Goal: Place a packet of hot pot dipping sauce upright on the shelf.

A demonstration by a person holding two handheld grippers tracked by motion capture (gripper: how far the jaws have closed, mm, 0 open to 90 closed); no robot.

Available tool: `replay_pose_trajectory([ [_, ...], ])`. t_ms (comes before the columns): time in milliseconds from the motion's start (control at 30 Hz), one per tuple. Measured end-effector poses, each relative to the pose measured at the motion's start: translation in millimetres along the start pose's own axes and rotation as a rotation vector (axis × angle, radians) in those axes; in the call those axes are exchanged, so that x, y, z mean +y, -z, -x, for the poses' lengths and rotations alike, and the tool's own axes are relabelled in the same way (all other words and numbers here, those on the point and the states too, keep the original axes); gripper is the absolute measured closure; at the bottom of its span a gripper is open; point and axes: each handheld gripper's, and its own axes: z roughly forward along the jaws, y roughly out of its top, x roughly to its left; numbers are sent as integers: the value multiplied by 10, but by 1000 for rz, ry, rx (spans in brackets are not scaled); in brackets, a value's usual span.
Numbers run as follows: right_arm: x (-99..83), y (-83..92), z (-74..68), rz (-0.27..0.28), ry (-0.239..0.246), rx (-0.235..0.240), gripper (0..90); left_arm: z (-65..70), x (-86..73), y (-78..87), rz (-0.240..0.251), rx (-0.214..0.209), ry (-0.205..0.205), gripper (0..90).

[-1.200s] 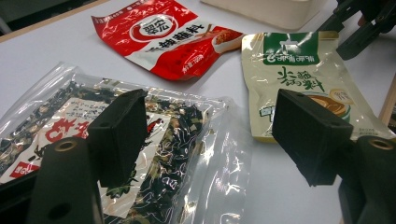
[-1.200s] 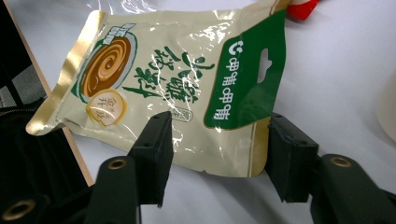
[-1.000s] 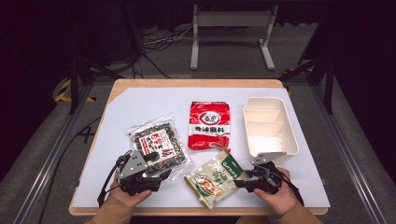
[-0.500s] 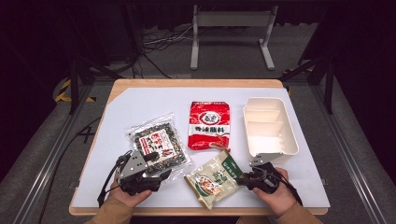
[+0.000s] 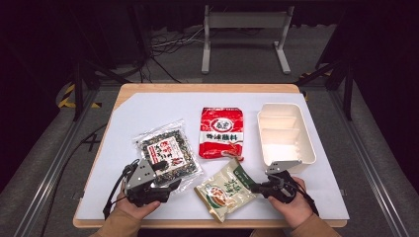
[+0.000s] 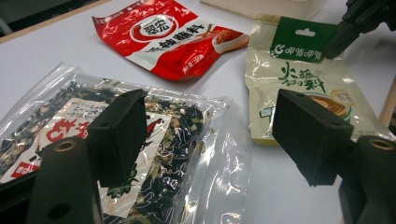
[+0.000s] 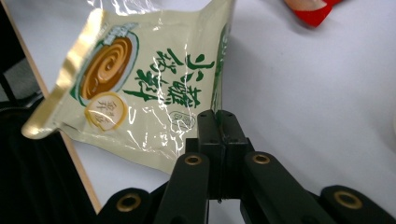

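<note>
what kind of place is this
Probably a lab or studio set up for recording: a table under a white sheet, dark surroundings, loose cables and a metal stand on the floor behind, rails alongside.

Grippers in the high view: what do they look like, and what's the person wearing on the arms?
Both the left gripper and the right gripper are black, each topped by a grey three-cornered plate. A black cable loops from the left one. Brass-coloured rivets dot the blocky jaws. Sleeves are tan.
</note>
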Motion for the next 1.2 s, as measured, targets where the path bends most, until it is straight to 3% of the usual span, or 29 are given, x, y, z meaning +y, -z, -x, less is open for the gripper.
replay_pose_trajectory([
  [100,38,59,2,27,-21,27,898,-4,1,16,3,4,3,271],
  [433,124,157,-49,67,-6,58,898,-8,-4,21,4,8,6,272],
  [867,363,412,-284,145,79,127,899,-11,-5,34,8,13,5,272],
  [1200,562,583,-364,158,123,183,899,-13,-3,50,18,18,8,272],
])
